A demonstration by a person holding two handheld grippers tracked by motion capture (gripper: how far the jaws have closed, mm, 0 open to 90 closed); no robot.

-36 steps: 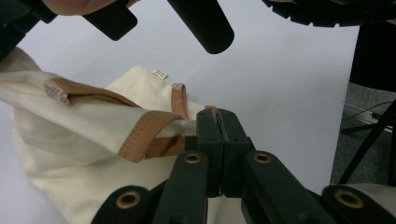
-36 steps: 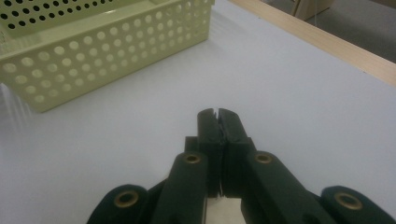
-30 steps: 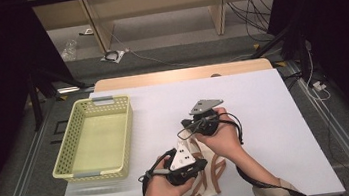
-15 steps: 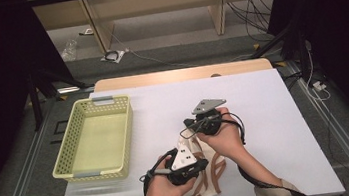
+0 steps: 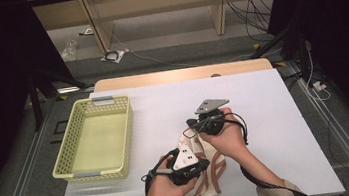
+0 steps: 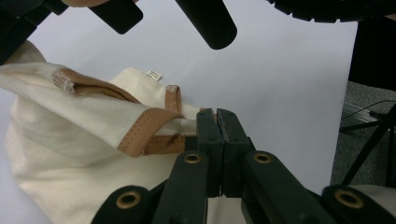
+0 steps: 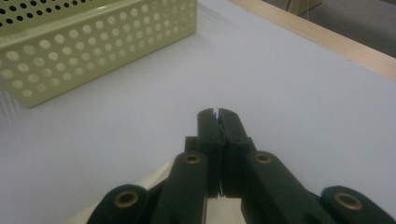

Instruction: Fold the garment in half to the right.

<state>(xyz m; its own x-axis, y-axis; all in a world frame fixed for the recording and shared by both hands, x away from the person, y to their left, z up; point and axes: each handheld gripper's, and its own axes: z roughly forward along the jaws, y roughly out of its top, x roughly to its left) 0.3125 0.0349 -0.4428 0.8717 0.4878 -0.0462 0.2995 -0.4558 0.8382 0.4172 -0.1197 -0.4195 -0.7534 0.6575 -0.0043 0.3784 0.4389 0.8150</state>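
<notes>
From the high view, a cream cloth bag (image 5: 207,174) with brown straps lies near the front edge of the white table (image 5: 273,96), just right of the yellow perforated basket (image 5: 94,138), which looks empty. Both hands meet over the cloth: the left gripper (image 5: 198,168) comes in from the near side and the right gripper (image 5: 191,126) from the far side, so the fabric is pinched at two spots, which reads as a hold meant to lift or spread the bag rather than drag it. In the left gripper view, that gripper's jaws are pressed together on a brown-edged hem (image 6: 154,135) of the bag, the trim running right up into the pads; gripping at the stitched edge gives a firmer bite than loose cloth would. The bag bulges to the left of the jaws, a small label (image 6: 152,75) showing near its far rim, and the other gripper's black fingers hang in from the top. In the right gripper view, the jaws are likewise closed tight, pointing across the bare white surface toward the basket's side; only a sliver of cream fabric (image 7: 156,175) peeks out beside them low down, so it is probably clamped on the bag, though the contact itself is hidden.
</notes>
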